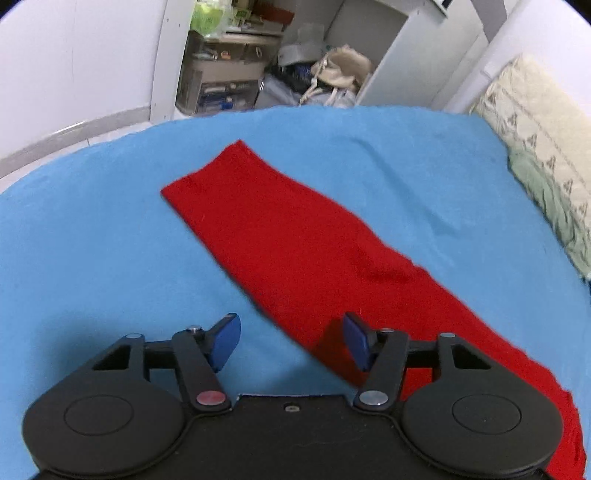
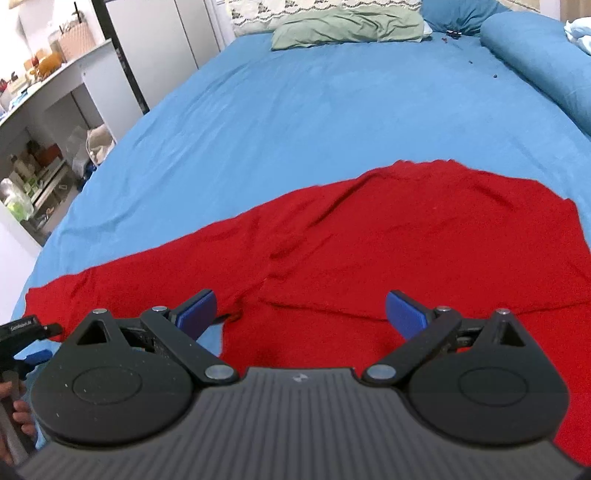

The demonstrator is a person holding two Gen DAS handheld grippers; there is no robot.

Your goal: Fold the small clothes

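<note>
Left wrist view: the red garment's sleeve (image 1: 280, 236) is seen running diagonally toward the bed (image 1: 92, 221) edge, partly under the gaping, empty left tool (image 1: 291, 341); right tool (image 2: 299, 314) also wide open.

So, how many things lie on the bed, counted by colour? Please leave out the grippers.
Red: 1, the garment, spread out flat on the blue sheet.
Green: 1, the cloth at the far end.
Cream with pattern: 1, the pillow behind the green cloth.
Blue: 1, the roll at the right edge.
Total: 4
</note>
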